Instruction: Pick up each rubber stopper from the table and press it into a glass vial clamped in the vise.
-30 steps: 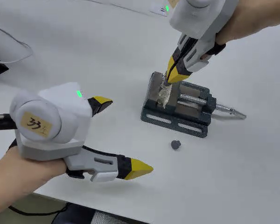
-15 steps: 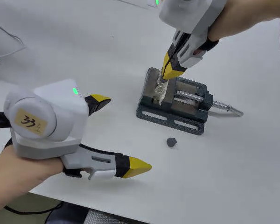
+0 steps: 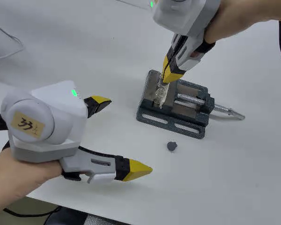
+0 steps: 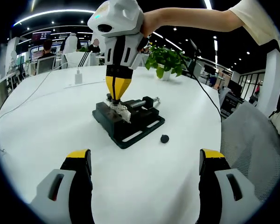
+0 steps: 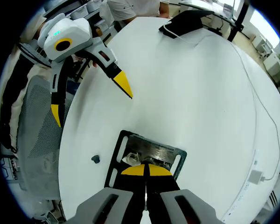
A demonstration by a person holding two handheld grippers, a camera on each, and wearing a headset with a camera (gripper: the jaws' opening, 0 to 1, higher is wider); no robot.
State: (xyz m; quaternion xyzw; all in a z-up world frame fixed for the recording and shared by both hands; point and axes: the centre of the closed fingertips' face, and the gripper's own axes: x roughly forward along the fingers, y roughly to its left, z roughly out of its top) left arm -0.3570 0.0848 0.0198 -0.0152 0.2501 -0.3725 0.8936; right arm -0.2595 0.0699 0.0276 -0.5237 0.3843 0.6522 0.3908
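Table white and mostly bare. The whole head view has slid a little over the last second, which is the headset moving, not the things.

Left gripper is big at near left of the head view. Its jaws are wide apart with nothing in them. It hovers over the table well apart from the vise, in the same pose as a second ago.

Right gripper comes in from top right and points steeply down, yellow tips together right on top of the glass vials. Measured against the vise it has hardly moved across the three head pictures: same spot, perhaps a touch more upright. Real change is close to nil, so this reads as a held press.

The vise sits flat on the table with its screw handle sticking out to the right in the head view. The vials are clamped between its jaws at the far end from the handle.

In the left gripper view a small dark bit sits just under the right tips at a vial mouth, likely a stopper being seated. Can't tell whether it is pinched or only pushed from above, nor how deep it sits.

Loose stopper lies on the table just in front of the vise, in the same place relative to it as before.

Judgement: one stopper is mid-press and one more is still to pick up.
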